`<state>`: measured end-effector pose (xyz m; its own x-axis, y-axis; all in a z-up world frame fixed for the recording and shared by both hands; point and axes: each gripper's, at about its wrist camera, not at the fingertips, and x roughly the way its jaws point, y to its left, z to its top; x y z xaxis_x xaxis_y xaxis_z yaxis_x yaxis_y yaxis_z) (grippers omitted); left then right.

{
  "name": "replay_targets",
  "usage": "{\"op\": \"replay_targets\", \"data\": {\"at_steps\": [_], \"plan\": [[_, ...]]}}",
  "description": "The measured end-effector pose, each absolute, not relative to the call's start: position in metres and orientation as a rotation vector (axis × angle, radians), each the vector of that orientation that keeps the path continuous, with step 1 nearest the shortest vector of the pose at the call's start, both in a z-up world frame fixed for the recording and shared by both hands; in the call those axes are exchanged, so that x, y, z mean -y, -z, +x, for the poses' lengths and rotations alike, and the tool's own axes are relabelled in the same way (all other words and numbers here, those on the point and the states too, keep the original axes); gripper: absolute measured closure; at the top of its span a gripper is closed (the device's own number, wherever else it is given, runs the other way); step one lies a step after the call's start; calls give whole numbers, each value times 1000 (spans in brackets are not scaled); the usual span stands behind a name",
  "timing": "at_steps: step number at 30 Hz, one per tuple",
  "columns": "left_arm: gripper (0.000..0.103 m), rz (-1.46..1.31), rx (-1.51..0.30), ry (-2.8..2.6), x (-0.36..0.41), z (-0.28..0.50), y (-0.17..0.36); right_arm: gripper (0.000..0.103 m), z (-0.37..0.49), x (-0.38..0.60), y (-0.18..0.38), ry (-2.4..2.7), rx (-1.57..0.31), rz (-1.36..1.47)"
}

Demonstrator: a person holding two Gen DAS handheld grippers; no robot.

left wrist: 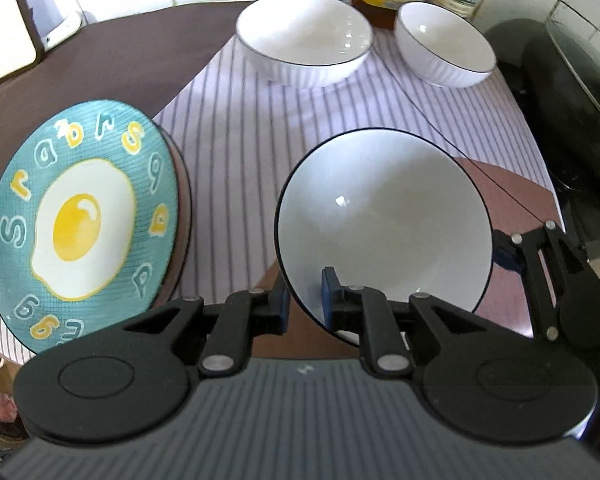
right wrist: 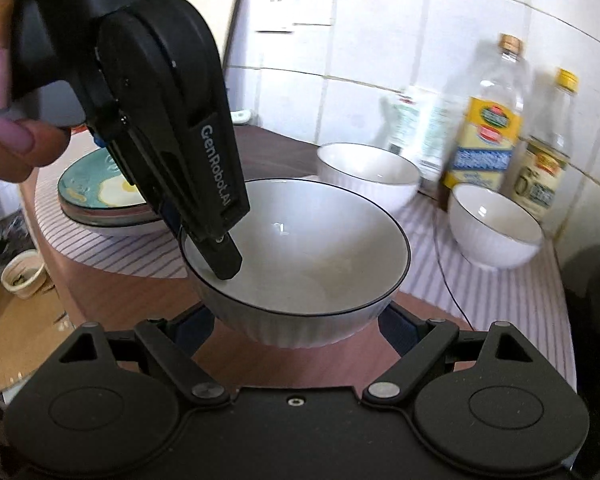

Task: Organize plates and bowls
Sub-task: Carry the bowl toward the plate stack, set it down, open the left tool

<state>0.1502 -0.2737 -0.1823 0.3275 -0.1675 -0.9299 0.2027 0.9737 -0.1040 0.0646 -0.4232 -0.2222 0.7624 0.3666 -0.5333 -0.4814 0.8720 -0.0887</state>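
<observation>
A big white bowl (right wrist: 300,248) with a thin dark rim is held up, tipped, above the brown counter (right wrist: 112,292). The left gripper (left wrist: 306,304) pinches its rim, one finger inside and one outside. The right gripper (right wrist: 296,328) is wide open, one finger on each side of the bowl, not squeezing it. Behind, on a striped cloth (left wrist: 236,152), sit two more white bowls (left wrist: 304,40) (left wrist: 446,44). A green egg plate (left wrist: 84,216) tops a stack on the left. Bottles (right wrist: 488,120) stand by the tiled wall.

Striped cloth (right wrist: 512,300) covers the worktop (right wrist: 132,292); oil bottles (right wrist: 488,128) far right by tiled wall (right wrist: 380,20); black pan (left wrist: 560,120) right.
</observation>
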Motion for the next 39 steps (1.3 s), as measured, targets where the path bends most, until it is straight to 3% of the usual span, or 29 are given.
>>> {"op": "replay_targets", "data": {"at_steps": [10, 12, 14, 26, 39], "plan": [[86, 35, -1241, 204, 270, 158, 196, 11, 88, 411, 237, -476, -577, -241], [79, 37, -1249, 201, 268, 157, 191, 8, 89, 408, 235, -439, -642, -243], [63, 47, -1253, 193, 267, 153, 183, 8, 87, 403, 230, -398, -707, -291], [46, 67, -1240, 226, 262, 133, 121, 8, 60, 457, 173, -340, -830, -45], [41, 78, -1207, 327, 274, 138, 81, 20, 63, 524, 107, -242, -818, 339]]}}
